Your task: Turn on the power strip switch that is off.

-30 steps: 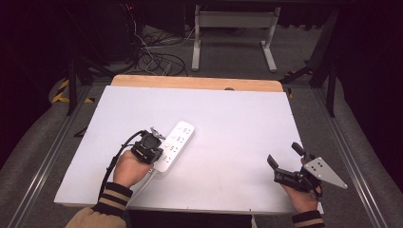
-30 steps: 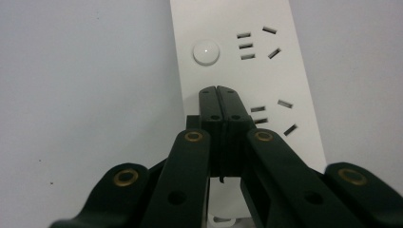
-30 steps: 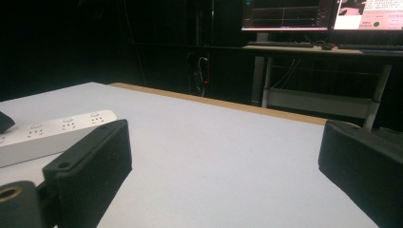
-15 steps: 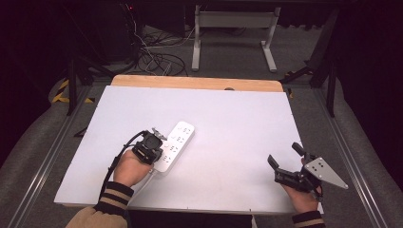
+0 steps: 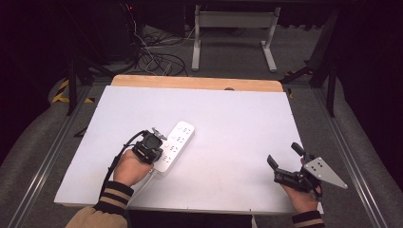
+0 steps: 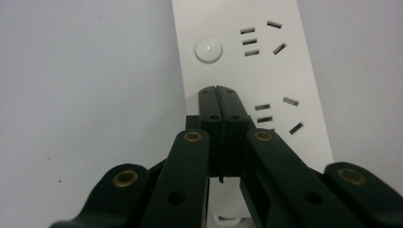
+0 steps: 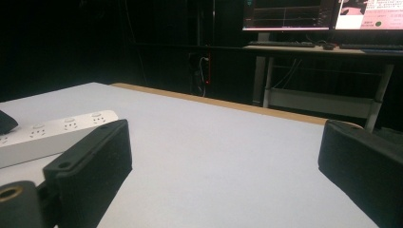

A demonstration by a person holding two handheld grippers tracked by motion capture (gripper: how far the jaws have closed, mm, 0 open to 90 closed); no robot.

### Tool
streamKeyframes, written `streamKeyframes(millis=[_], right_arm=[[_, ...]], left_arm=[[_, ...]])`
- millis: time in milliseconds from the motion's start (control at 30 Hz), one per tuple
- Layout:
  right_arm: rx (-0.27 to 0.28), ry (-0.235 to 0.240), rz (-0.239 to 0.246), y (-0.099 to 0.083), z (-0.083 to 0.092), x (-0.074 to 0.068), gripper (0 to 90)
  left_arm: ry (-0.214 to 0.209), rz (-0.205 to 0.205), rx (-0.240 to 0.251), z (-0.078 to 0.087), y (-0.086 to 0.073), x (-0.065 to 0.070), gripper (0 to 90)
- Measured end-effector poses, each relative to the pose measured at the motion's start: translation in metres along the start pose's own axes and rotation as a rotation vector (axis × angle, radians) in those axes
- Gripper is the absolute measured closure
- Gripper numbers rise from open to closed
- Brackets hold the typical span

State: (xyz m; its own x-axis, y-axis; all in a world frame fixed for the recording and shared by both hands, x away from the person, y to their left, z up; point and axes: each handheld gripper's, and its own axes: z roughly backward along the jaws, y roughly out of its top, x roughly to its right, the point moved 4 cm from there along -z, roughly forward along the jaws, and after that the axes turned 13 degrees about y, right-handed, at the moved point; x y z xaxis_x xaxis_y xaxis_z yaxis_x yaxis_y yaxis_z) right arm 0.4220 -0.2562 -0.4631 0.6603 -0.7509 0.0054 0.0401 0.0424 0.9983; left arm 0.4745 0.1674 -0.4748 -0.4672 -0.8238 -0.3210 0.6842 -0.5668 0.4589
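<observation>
A white power strip (image 5: 174,144) lies slantwise on the white table (image 5: 228,118), left of the middle. My left gripper (image 5: 153,141) hovers over its near end, jaws pressed together with nothing between them. In the left gripper view the shut tips (image 6: 219,90) sit just below the strip's round white button (image 6: 208,49), on the strip (image 6: 266,71) beside its socket slots. My right gripper (image 5: 285,160) rests at the table's near right, jaws wide apart and empty. In the right gripper view the strip (image 7: 52,133) lies far off at the left.
A wooden strip (image 5: 195,82) edges the table's far side. Cables (image 5: 157,59) and a metal stand (image 5: 233,28) are on the floor beyond it. Monitors and a desk (image 7: 323,28) show in the right gripper view.
</observation>
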Motion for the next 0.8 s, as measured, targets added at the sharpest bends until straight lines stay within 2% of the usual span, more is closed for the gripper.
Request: streamKeyframes(millis=[800], right_arm=[[-0.007, 0.001, 0.003, -0.0008, -0.0009, -0.0006, 4.1]], left_arm=[[0.001, 0.002, 0.009, -0.0005, 0.0, -0.0001, 90.0]])
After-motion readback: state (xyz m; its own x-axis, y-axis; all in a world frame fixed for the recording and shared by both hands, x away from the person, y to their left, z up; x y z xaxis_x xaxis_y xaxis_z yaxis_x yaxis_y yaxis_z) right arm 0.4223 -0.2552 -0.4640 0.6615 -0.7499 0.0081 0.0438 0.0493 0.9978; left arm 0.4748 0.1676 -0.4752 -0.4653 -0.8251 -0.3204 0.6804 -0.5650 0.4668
